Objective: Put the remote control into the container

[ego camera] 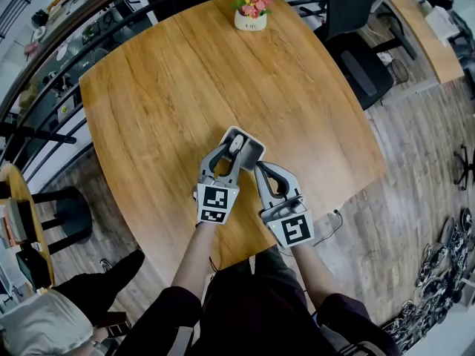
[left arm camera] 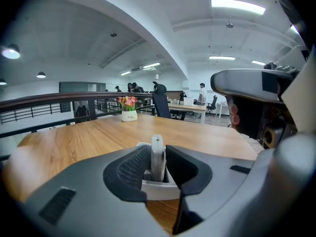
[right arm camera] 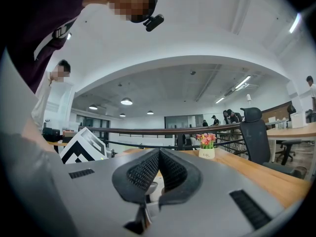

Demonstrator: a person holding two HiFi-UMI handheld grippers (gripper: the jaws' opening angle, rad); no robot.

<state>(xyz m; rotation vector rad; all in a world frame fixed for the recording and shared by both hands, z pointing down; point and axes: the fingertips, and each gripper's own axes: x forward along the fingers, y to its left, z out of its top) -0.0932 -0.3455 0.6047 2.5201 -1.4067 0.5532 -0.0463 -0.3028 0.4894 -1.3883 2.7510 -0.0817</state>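
Observation:
A slim white remote control (left arm camera: 157, 154) stands on edge between the jaws of my left gripper (left arm camera: 158, 166), which is shut on it. Its lower end sits inside a small pale open container (left arm camera: 159, 189). In the head view the container (ego camera: 253, 142) rests on the wooden table near its front edge, with the remote control (ego camera: 236, 144) and my left gripper (ego camera: 235, 153) over its left part. My right gripper (ego camera: 260, 169) lies just to the container's right, shut with nothing between its fingers. Its jaws meet at the tips (right arm camera: 158, 157).
A white pot of pink flowers (ego camera: 251, 10) stands at the table's far edge. Black office chairs (ego camera: 356, 28) stand beyond the table on the right, and a dark railing (ego camera: 44, 58) runs along the left. A person (ego camera: 44, 321) sits at the lower left.

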